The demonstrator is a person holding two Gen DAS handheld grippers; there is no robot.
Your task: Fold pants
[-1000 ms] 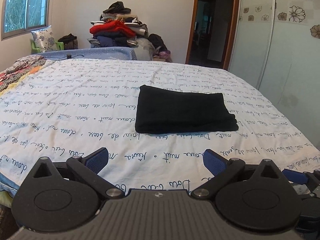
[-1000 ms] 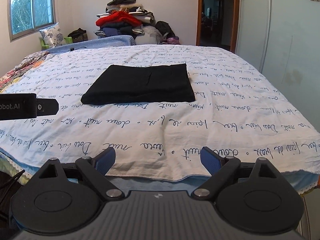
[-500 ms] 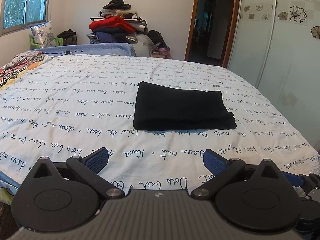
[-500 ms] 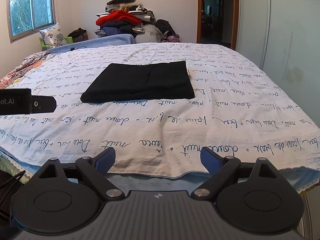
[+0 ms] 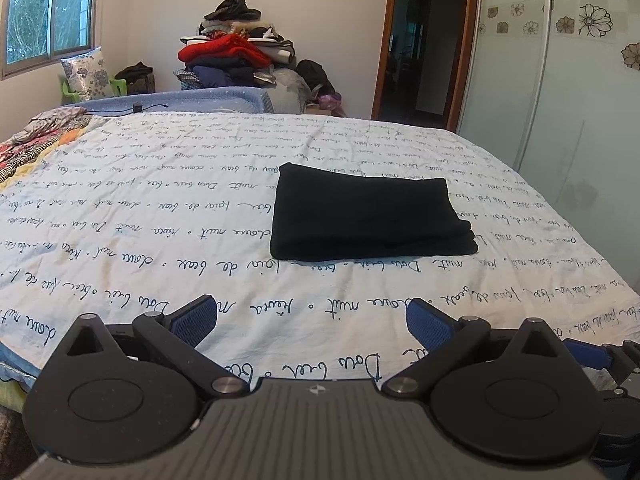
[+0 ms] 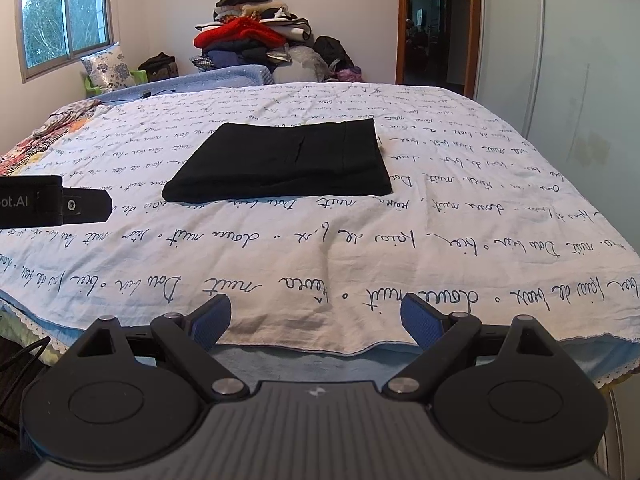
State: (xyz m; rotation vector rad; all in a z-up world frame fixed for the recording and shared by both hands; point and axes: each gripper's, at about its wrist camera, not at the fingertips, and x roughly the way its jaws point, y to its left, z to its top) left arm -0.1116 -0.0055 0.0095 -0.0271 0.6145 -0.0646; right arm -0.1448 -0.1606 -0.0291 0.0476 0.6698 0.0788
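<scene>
Black pants (image 5: 366,216) lie folded into a flat rectangle on the white bedsheet with blue script (image 5: 160,240). The right wrist view shows the same pants (image 6: 288,164) in the middle of the bed. My left gripper (image 5: 310,318) hovers over the bed's near edge, open, well short of the pants, with only sheet between its blue pads. My right gripper (image 6: 316,316) is open too, at the near edge of the sheet (image 6: 480,220), nothing between its fingers. The body of the left gripper (image 6: 52,206) shows at the left of the right wrist view.
A heap of clothes (image 5: 236,56) is stacked past the far end of the bed. A patterned blanket (image 5: 36,144) lies at the left edge. An open doorway (image 5: 420,40) and a wardrobe (image 5: 568,100) stand at the right, a window (image 5: 48,12) at the left.
Both views shifted only slightly. The pants lie as before and both grippers stay open.
</scene>
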